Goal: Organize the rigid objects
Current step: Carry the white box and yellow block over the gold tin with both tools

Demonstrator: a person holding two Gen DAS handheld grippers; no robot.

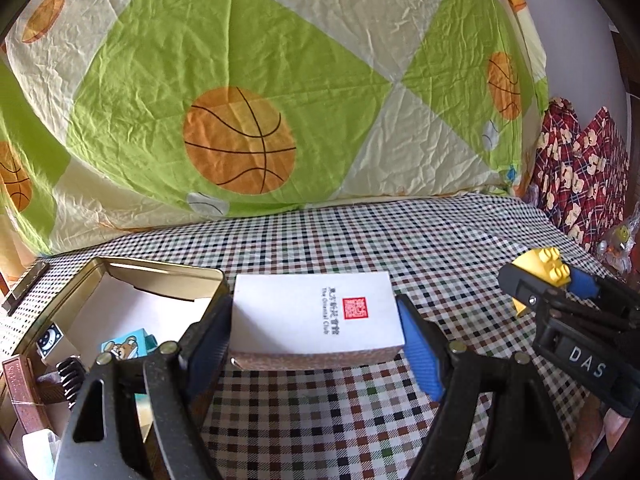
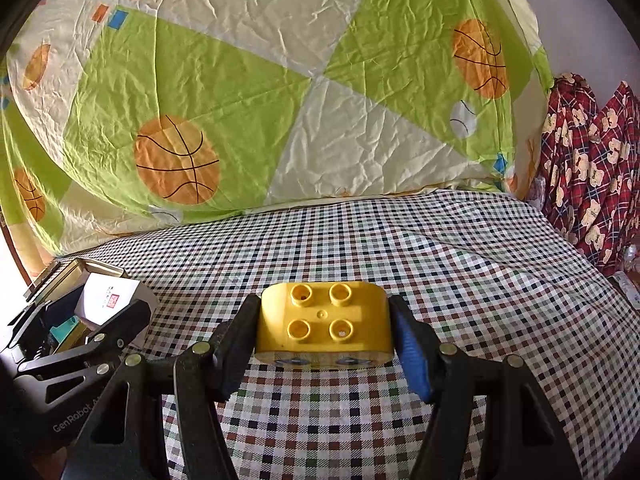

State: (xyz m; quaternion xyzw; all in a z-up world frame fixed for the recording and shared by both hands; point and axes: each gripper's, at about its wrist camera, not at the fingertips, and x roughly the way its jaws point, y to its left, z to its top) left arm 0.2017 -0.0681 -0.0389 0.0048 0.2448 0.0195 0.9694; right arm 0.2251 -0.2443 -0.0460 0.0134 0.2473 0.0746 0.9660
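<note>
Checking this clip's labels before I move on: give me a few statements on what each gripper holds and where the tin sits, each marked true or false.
1. The left gripper has its jaws closed on a white box with a red seal. True.
2. The right gripper is empty. False: it clamps a yellow studded brick.
3. The open metal tin sits to the left of the white box in the left wrist view. True.
4. The tin is empty. False: a bear-printed block lies inside, among other items.
5. The surface is a plain wooden table. False: it is a checked cloth.

Checked cloth (image 2: 360, 240) open ahead; quilt (image 1: 280, 60) blocks rear; tin (image 1: 160, 268) left, seemingly half-full.
</note>
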